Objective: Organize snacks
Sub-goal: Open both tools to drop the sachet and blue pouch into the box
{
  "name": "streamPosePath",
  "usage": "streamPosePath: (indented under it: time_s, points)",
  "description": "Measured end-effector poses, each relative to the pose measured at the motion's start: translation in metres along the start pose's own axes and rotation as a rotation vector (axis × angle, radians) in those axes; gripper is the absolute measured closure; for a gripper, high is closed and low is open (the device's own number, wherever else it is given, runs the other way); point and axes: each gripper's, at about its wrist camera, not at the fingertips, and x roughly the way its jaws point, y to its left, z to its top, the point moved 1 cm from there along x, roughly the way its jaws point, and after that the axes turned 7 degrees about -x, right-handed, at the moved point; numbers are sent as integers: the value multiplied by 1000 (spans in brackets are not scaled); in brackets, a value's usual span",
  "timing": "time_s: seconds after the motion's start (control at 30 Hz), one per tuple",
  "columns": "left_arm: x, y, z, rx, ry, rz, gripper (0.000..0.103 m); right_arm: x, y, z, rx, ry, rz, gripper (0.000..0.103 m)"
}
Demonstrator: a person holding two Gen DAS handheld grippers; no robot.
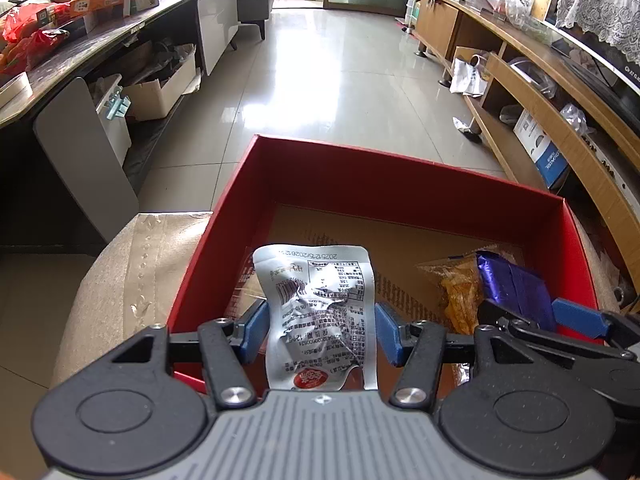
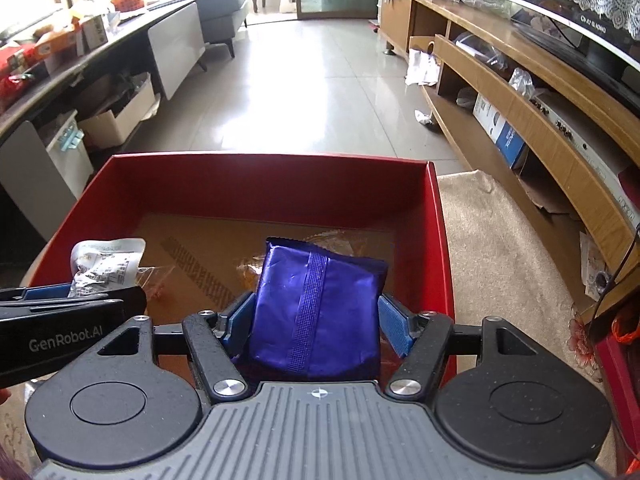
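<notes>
The open red cardboard box (image 1: 400,184) with a brown cardboard floor is the landmark; it rests on a beige fabric-covered surface (image 2: 492,248) that shows to both sides of it, above a pale tiled floor (image 1: 320,60).

Both grippers angle steeply down over the near edge of the box, side by side. The right gripper (image 2: 316,320) hangs over the right half of the box, its blue pads pressed against the two sides of a shiny purple foil snack packet (image 2: 320,304) with a ribbed centre seam, which stands upright between them. The left gripper (image 1: 320,330) hangs over the left half, its blue pads set narrow against the sides of a crumpled silver foil pouch (image 1: 320,304) printed with black text, which it holds upright above the box floor.

On the floor of the box, between the two held packets, lies a clear bag of orange snacks (image 1: 456,296), just beside the purple packet.
</notes>
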Motion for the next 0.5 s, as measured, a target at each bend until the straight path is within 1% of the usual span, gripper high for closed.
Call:
streamPosePath:
  time_s: [0.1, 0.27, 0.5]
  points:
    - [-1, 0, 0, 9, -3, 6, 49, -1, -1, 1, -4, -7, -8, 28]
    - [-4, 1, 1, 11, -13, 8, 41, 0, -5, 2, 9, -13, -11, 27]
    - [-11, 3, 1, 8, -15, 10, 39, -5, -5, 4, 1, -28, -20, 26]
